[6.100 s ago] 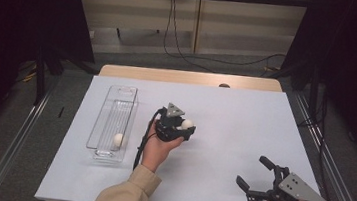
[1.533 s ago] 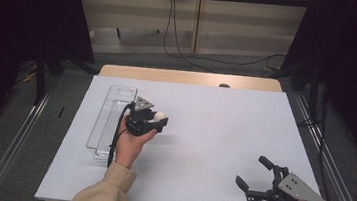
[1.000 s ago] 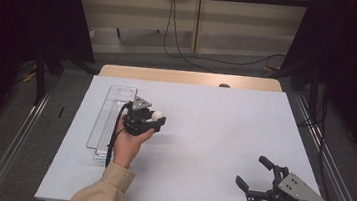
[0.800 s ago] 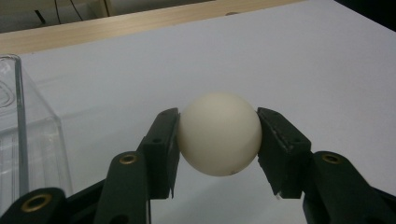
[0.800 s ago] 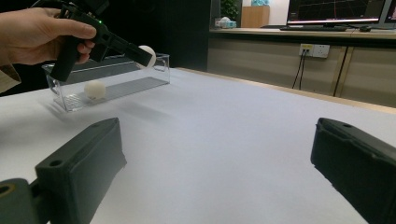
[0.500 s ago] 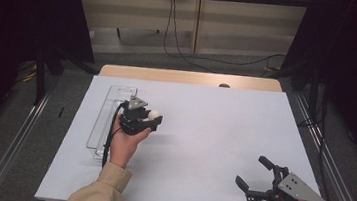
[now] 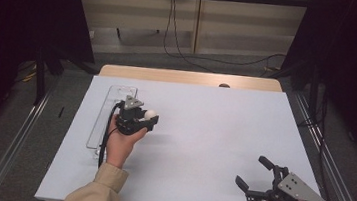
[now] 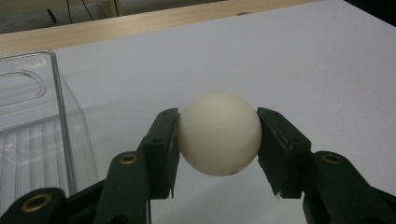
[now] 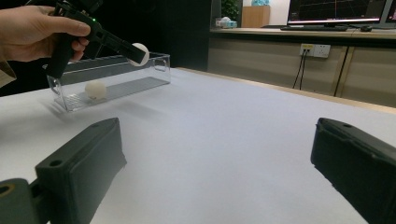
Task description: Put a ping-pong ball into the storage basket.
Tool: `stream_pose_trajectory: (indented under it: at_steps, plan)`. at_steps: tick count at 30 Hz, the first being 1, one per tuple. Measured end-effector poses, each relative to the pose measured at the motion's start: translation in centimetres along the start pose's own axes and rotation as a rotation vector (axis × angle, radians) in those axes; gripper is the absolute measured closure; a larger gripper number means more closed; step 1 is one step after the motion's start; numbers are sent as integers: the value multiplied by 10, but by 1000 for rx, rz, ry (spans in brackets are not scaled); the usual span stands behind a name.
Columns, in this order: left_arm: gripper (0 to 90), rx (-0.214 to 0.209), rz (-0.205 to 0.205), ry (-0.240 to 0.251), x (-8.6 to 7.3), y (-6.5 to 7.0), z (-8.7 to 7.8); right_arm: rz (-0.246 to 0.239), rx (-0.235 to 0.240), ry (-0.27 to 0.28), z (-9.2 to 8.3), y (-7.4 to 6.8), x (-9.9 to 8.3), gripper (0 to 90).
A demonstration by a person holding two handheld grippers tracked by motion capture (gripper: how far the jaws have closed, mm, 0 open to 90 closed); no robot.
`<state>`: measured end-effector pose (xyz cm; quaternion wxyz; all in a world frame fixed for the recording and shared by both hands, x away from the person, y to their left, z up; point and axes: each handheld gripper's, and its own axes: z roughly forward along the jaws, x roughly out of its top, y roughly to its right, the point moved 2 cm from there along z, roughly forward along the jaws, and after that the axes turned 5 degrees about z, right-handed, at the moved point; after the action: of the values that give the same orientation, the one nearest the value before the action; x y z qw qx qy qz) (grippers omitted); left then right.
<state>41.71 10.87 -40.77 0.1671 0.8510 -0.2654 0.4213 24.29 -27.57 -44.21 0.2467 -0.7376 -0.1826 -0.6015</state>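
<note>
1. Where the counter (image 7: 203,133) is read from its left edge, a clear plastic tray (image 7: 108,104) is found first, set lengthwise near that edge. One white ball (image 9: 95,89) is already lodged in it, as seen in the right gripper view, so the tray is judged to be the collecting place.
2. Just right of the tray, the left claw (image 7: 148,119) is held above the counter, its jaws closed on a second white ball (image 8: 219,133). The ball is pinched at its widest part between both pads, clear of the surface, presumably for carriage over the tray wall.
3. At the near right corner, well apart, the right claw (image 7: 253,177) is rested with jaws spread wide and nothing between them; it is judged idle.
</note>
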Motion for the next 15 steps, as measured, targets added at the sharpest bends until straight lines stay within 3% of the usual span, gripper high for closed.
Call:
stream_pose_trajectory:
  at_steps: [15]
  plan:
    - [511, 14, -10, -3, -2, -6, -5, 1, 0, 1, 0, 0, 0, 19]
